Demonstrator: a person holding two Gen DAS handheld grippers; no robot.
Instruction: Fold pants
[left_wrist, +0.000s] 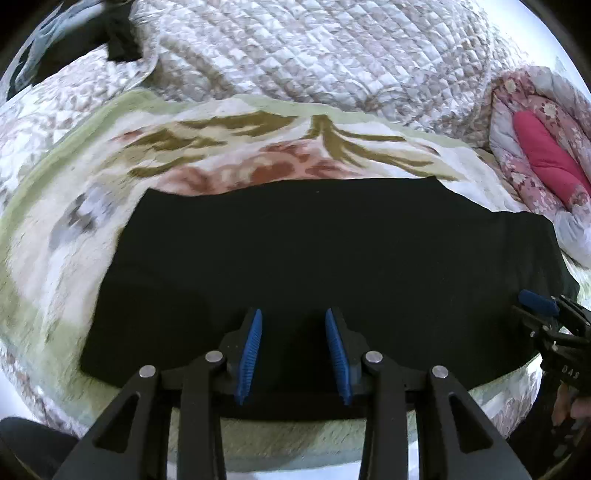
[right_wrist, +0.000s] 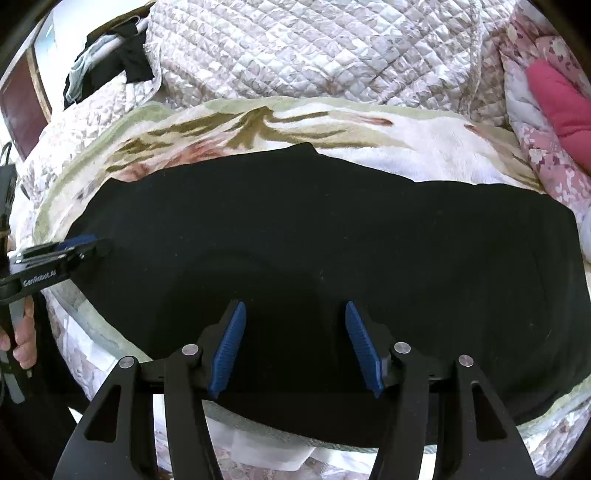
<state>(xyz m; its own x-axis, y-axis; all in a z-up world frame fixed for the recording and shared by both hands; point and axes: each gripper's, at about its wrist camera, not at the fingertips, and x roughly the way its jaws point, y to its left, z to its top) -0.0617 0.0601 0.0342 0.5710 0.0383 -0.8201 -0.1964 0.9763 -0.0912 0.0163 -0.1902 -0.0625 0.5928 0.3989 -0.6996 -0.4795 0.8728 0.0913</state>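
The left gripper (left_wrist: 293, 350) and right gripper (right_wrist: 295, 347) both hang open and empty over the black pants (left_wrist: 314, 266), which lie flat just ahead on the floral blanket (left_wrist: 55, 240), apparently folded lengthwise; cross folds remain.

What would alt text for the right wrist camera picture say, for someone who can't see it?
Black pants lie spread flat across a floral blanket on a bed, with the right gripper open above their near edge, holding nothing. The left gripper reaches in from the left edge of the picture, and a quilted bedspread fills the background.
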